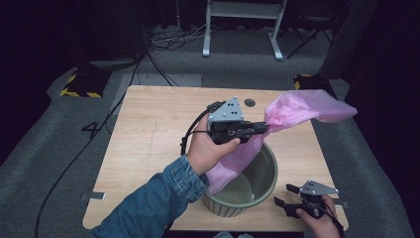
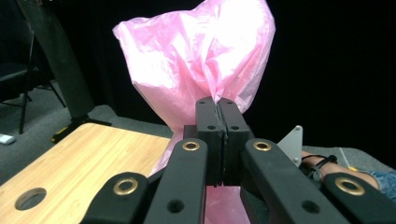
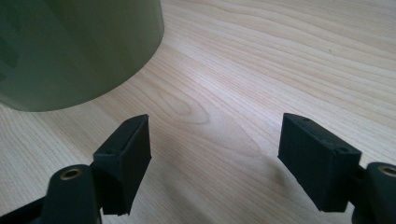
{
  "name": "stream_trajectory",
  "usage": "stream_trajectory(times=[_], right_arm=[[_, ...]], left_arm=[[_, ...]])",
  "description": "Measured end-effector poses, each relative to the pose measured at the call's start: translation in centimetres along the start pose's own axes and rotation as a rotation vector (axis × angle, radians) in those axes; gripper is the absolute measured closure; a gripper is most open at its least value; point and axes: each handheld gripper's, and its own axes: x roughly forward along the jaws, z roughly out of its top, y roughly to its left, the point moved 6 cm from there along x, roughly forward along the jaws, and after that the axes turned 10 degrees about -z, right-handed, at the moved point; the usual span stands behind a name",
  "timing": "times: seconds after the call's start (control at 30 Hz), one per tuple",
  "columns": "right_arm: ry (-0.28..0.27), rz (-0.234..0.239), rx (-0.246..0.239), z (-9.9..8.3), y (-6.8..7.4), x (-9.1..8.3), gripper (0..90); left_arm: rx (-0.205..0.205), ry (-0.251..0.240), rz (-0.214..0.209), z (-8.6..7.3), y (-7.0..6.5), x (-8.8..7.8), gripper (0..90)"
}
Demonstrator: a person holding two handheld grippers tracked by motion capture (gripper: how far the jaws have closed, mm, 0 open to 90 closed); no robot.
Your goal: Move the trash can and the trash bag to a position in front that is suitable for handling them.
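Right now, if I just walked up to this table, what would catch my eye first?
Most likely the pink plastic bag, billowing above the middle of the wooden table with its lower end trailing into the olive-green bin. The left gripper is shut on the bag, its black jaws pressed flat together around the plastic. Near the table's front right corner, the right gripper rests low beside the bin with its jaws wide open and nothing between them.

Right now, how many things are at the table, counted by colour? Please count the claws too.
Pink: 1, the plastic bag, pinched in the left claw with its lower end in the bin.
Green: 1, the round bin.
Black: 2, the left claw and the right claw, which is open beside the bin.
Total: 4
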Motion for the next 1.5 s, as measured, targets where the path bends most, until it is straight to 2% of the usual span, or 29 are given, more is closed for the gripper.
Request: stream_trajectory(times=[0.1, 0.23, 0.33, 0.47, 0.7, 1.0, 1.23, 1.5], right_arm=[[0.004, 0.0, -0.002, -0.1, 0.0, 0.1, 25.5], [0.004, 0.003, -0.009, 0.0, 0.2, 0.1, 25.5], [0.001, -0.001, -0.01, 0.0, 0.1, 0.0, 25.4], [0.0, -0.001, -0.006, -0.1, -0.1, -0.1, 25.4], [-0.001, -0.007, -0.002, 0.1, -0.1, -0.1, 25.4], [-0.043, -0.03, -0.029, 2.0, 0.0, -1.3, 25.3], [-0.095, -0.06, -0.032, 3.7, -0.7, -3.4, 25.4], [-0.124, -0.084, -0.034, 5.3, -1.2, -4.3, 25.9]], left_arm=[[-0.005, -0.019, -0.019, 0.8, -0.2, 0.5, 89.3], [0.036, -0.021, -0.034, 2.3, -1.2, 1.3, 89.3], [0.052, -0.016, -0.036, 2.6, -1.5, 1.6, 89.1], [0.037, 0.009, -0.01, 1.5, -1.0, 1.1, 89.1], [0.028, 0.04, 0.034, -0.4, -0.9, -1.2, 88.9], [-0.007, 0.075, 0.086, -3.1, -1.4, -3.9, 88.9], [-0.022, 0.093, 0.104, -4.9, -2.0, -5.4, 88.2], [-0.052, 0.105, 0.101, -7.1, -2.4, -6.2, 88.3]])
